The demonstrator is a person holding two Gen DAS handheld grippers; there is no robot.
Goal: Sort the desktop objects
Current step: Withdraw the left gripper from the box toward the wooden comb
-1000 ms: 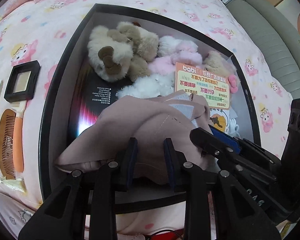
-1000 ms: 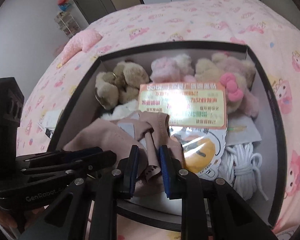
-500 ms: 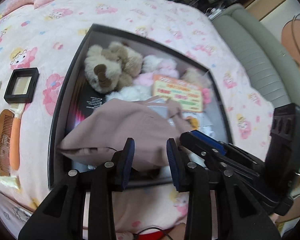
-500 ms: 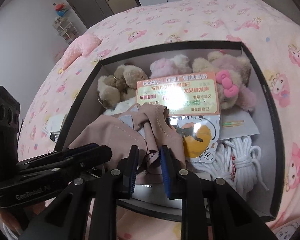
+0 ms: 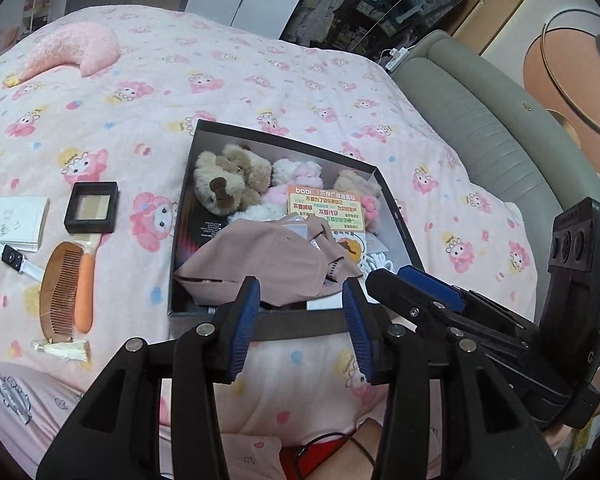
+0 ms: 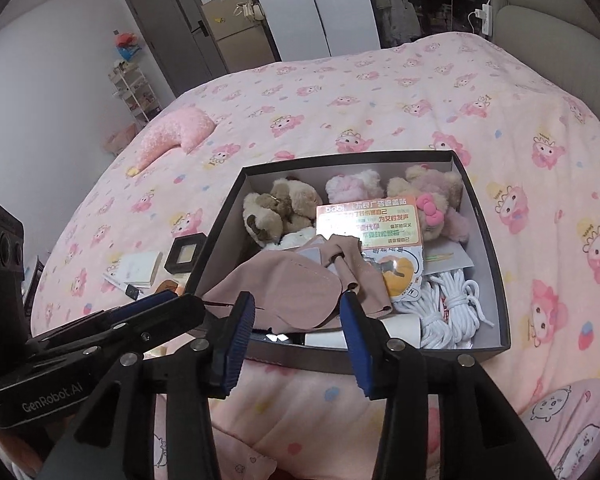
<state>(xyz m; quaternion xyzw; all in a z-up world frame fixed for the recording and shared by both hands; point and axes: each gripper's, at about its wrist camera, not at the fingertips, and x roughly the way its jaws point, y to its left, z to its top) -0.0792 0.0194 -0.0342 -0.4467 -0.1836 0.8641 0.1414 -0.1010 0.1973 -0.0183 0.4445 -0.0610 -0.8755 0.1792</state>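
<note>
While both grippers have just opened, empty | left view alone: comb (image 5: 62,288) | right view alone: probably rope (image 6: 452,308)

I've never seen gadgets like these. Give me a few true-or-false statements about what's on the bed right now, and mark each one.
1. The pink cloth lies in the black box. True.
2. The left gripper clamps the cloth. False: its jaws stand apart with nothing between them.
3. The comb is inside the box. False: it lies on the bedspread, outside.
4. White rope lies in the box. True.
5. The right gripper is open. True.
</note>
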